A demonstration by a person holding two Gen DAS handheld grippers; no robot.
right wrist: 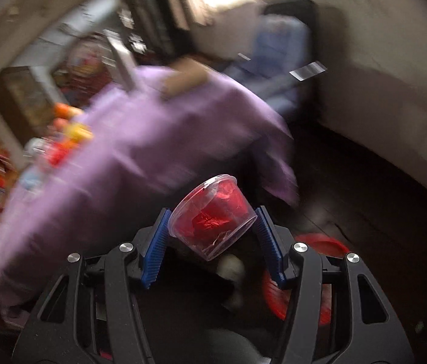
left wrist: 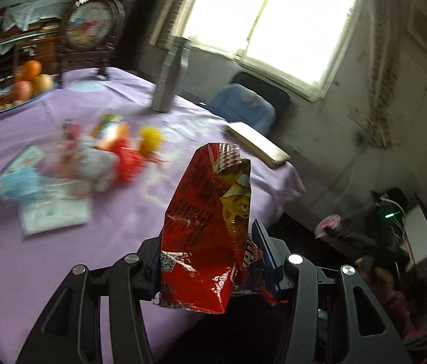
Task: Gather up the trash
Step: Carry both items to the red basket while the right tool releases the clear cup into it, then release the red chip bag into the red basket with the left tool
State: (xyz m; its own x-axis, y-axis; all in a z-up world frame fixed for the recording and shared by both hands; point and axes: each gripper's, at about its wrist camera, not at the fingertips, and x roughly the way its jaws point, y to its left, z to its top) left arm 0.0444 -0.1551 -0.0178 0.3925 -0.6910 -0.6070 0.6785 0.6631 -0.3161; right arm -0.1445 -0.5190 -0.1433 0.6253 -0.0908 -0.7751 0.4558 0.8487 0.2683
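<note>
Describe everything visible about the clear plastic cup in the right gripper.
The clear plastic cup is a small, round, see-through tub with a rolled rim, tilted so its mouth faces up and to the left in the right wrist view. Crumpled shiny red foil fills it. The right gripper holds it, with the ribbed blue pads pressing on opposite sides of its wall. It hangs in the air past the edge of the purple tablecloth, above a dark floor and a red round object too blurred to identify.
</note>
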